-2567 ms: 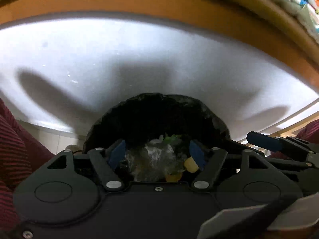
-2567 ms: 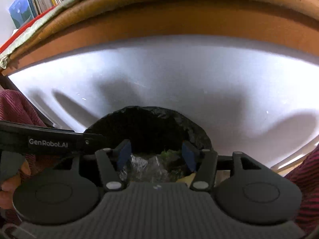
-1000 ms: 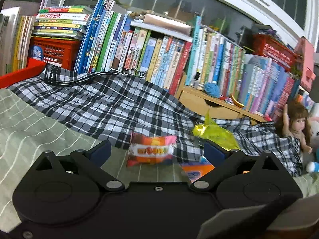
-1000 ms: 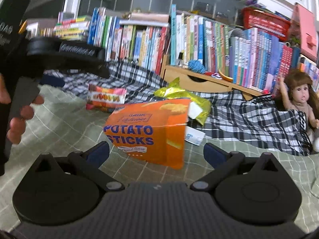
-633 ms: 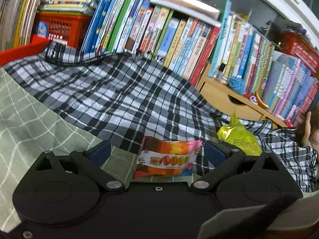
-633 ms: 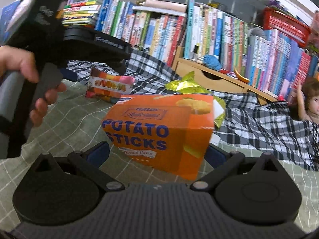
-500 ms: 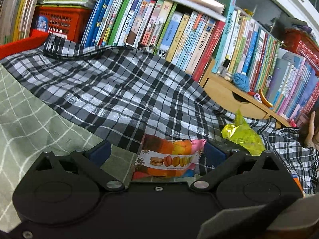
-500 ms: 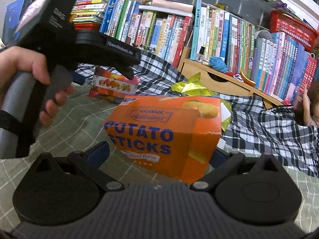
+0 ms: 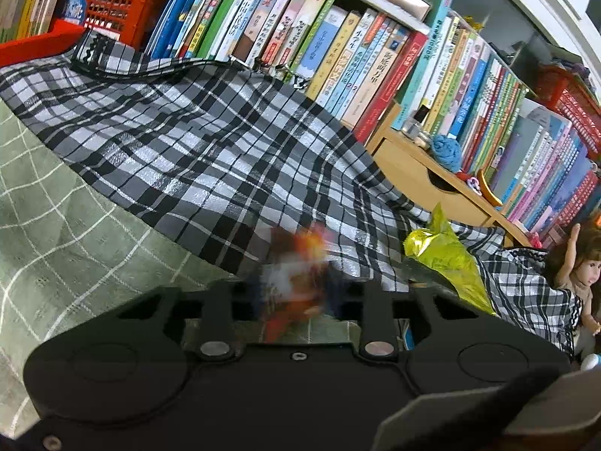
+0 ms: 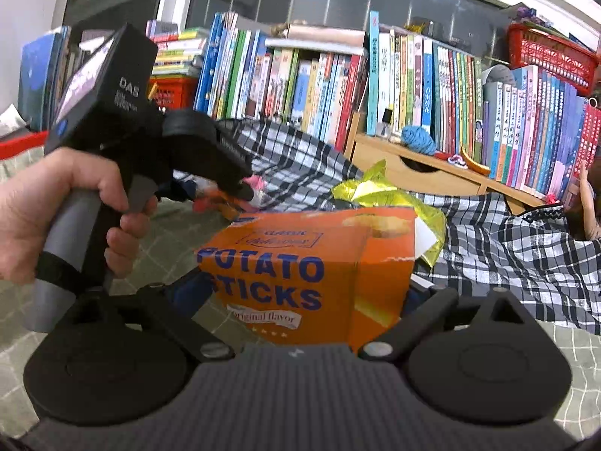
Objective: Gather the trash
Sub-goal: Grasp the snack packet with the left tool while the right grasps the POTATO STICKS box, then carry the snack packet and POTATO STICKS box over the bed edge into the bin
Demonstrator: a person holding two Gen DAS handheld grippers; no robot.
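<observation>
Snack packet (image 9: 296, 274) pinched in left hand-held gripper (image 9: 293, 297) just closing, "POTATO STICKS" box (image 10: 311, 274) between spread right hand-held gripper (image 10: 300, 297).

From the left wrist view, I read the snack packet (image 9: 296, 282) between the left gripper (image 9: 291, 297) jaws only as a motion-smeared orange and white patch; its print is illegible. The gripper body hides its lower part. In the right wrist view, the potato sticks box (image 10: 304, 274) has its base covered by the right gripper (image 10: 304, 293). The doll (image 9: 574, 263) is cut by the frame edge.
</observation>
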